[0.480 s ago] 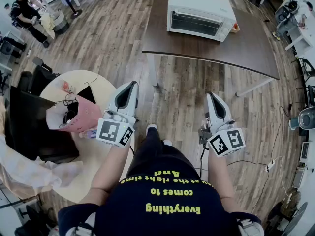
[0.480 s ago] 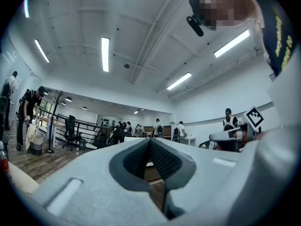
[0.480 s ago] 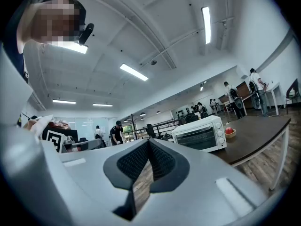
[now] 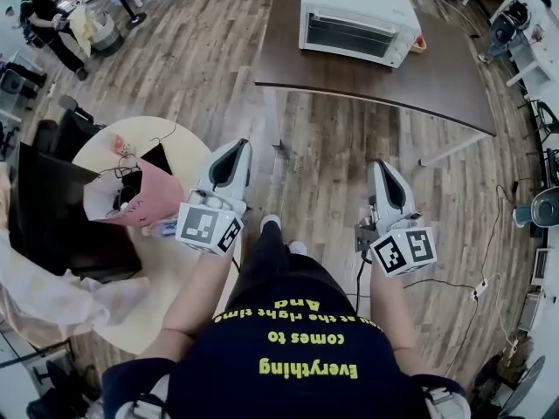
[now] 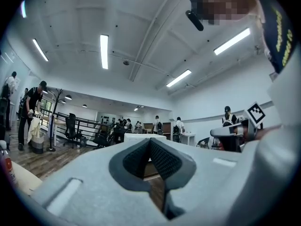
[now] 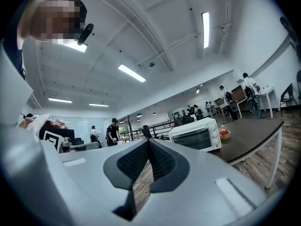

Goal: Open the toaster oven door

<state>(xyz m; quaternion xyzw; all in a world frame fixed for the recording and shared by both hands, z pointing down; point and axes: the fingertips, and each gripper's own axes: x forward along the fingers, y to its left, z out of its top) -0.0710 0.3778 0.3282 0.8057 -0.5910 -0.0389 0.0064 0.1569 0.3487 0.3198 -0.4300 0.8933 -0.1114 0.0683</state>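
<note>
A white toaster oven (image 4: pixel 356 17) stands on a dark brown table (image 4: pixel 437 81) at the far side of the room, its glass door closed. The right gripper view shows the toaster oven (image 6: pixel 195 136) small and distant, with its knobs on the right. My left gripper (image 4: pixel 235 151) and right gripper (image 4: pixel 378 168) hang in front of the person's body over the wooden floor, well short of the table. Both are shut with nothing between the jaws. From the left gripper (image 5: pixel 150 141), the oven's top (image 5: pixel 137 136) peeks just above the jaws.
A round pale table (image 4: pixel 179 151) at the left carries a pink bag (image 4: pixel 148 201) and cables. A red thing in a small bowl (image 6: pixel 225 133) sits beside the oven. Cables and a power strip (image 4: pixel 479 292) lie on the floor at right. People stand far off.
The view has shifted slightly toward the table; the oven sits a little higher in the frame. Both grippers have risen a little and stay shut.
</note>
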